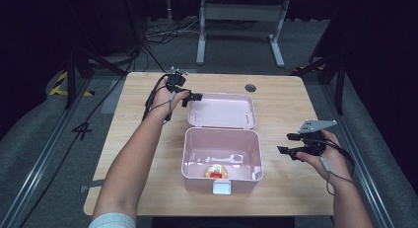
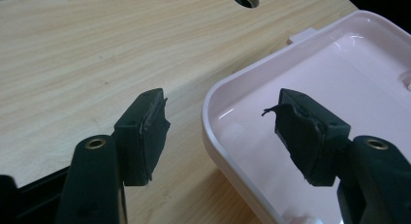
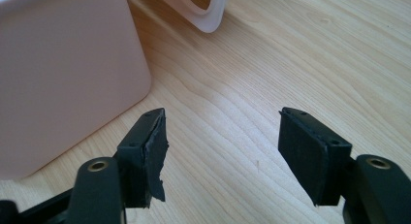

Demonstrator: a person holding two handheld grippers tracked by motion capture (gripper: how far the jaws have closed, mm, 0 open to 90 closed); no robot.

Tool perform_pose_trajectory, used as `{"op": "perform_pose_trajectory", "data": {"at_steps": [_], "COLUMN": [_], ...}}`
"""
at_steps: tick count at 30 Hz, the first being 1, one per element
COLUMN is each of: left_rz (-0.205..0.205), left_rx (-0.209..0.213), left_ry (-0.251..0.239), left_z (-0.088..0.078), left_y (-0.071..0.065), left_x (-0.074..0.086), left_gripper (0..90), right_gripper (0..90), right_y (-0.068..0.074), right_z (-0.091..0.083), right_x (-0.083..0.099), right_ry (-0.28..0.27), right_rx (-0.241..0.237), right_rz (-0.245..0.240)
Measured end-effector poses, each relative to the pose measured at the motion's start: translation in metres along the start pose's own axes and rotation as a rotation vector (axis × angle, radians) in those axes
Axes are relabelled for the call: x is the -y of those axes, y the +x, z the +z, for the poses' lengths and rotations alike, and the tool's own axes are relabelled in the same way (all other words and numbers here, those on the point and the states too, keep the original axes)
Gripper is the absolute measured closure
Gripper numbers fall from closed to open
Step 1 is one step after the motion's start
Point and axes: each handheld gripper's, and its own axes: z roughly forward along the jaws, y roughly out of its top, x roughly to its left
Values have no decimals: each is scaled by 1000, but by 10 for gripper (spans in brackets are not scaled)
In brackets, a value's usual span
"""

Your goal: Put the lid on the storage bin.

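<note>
Box: pink lidded box point(image 1: 222, 161) mid-table, long axis left-right, latch toward the person.
Lid: lid point(image 1: 223, 111) lying open behind it.
Left gripper: left gripper point(image 1: 193, 96) wide, straddling lid's left rim.
Right gripper: right gripper point(image 1: 287, 143) wide, empty, right of box.

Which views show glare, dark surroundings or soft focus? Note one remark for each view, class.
High view: table brightly lit, surroundings dark, glare streak inside the pink box. Left gripper view: glossy highlights on the lid; the near jaws look soft. Right gripper view: even light on the wood, box wall pale and slightly blurred.
</note>
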Motion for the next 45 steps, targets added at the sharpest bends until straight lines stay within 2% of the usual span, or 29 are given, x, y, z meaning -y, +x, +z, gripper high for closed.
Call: {"op": "perform_pose_trajectory", "data": {"at_steps": [7, 11, 14, 17, 26, 31, 39, 45], "left_rz": [-11, -58, -78, -87, -25, 19, 61, 74], "left_rx": [77, 114, 107, 97, 71, 45, 34, 28], "left_ry": [48, 67, 69, 41, -45, -92, -116, -145], "left_z": [11, 13, 9, 4, -15, -29, -43, -53], "left_y": [1, 3, 3, 3, -5, -14, -22, -27], "left_x": [4, 5, 4, 1, -9, -16, -24, -25], "left_gripper": [394, 465, 498, 571, 657, 682, 712, 727], "right_gripper": [348, 346, 345, 345, 345, 345, 346, 346], "right_y": [1, 2, 2, 3, 3, 4, 4, 6], "right_z": [-1, 0, 1, 1, 1, 1, 1, 1], "right_x": [0, 0, 0, 0, -1, -2, -4, -6], "right_ry": [-9, -9, -9, -12, -23, -16, -22, -25], "right_rx": [-15, -22, -33, -41, -41, -41, -43, -47], "right_rz": [8, 6, 7, 5, 6, 5, 7, 1]}}
